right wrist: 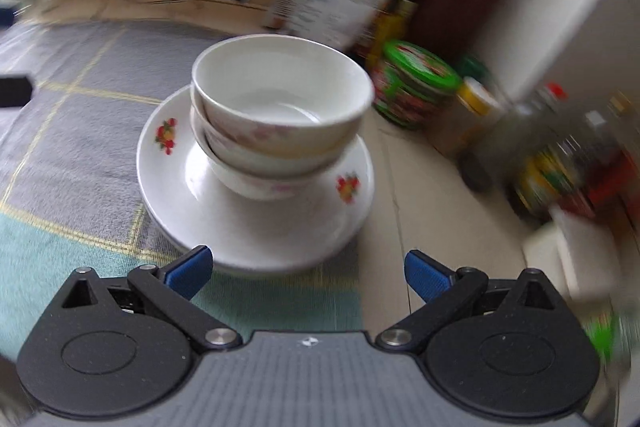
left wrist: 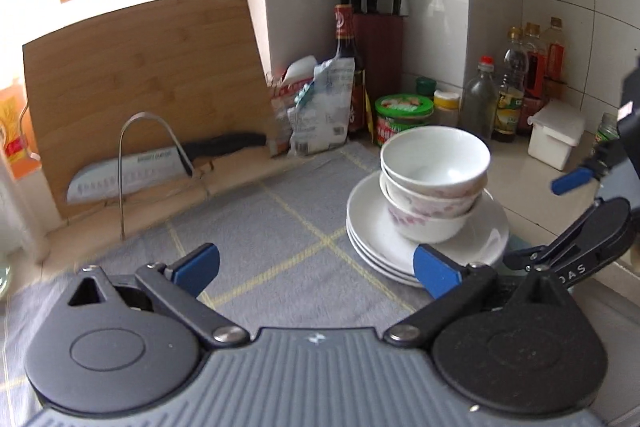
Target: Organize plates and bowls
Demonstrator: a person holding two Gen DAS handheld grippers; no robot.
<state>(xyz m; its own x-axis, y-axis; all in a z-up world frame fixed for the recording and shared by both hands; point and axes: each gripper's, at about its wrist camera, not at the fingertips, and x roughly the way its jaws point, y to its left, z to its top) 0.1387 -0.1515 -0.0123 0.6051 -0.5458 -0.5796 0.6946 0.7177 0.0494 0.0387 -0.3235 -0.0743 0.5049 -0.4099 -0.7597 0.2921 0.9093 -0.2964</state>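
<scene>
Left wrist view first: left gripper [left wrist: 318, 269] spread wide with nothing between the blue pads, hovering low over the grey checked cloth mat [left wrist: 276, 227]. Just to its right, nested stack of three white ceramic bowls [left wrist: 434, 179] sitting on a pile of white round plates [left wrist: 424, 239], partly on the mat, partly over the pale countertop [left wrist: 516, 183]. Stack looks a bit crooked, top bowl leaning. Right gripper [left wrist: 564, 211] poking in from the right edge, also splayed apart. Behind it all: bamboo cutting board [left wrist: 144, 83] propped upright, broad kitchen knife [left wrist: 132, 171] lying at its foot, green-lidded round tub [left wrist: 402, 117] near the bowls.

Right wrist view, pretty blurry: right gripper wide and empty too, plates with little red flower prints directly ahead and close, bowls on top.

Risks, honestly: two open grippers close together on either side of one wobbly tower, so easy to clip a plate rim or each other. Lifting the plates with bowls aboard probably tips the top one. Pushing the pile sideways might knock the tub or bottles behind.
</scene>
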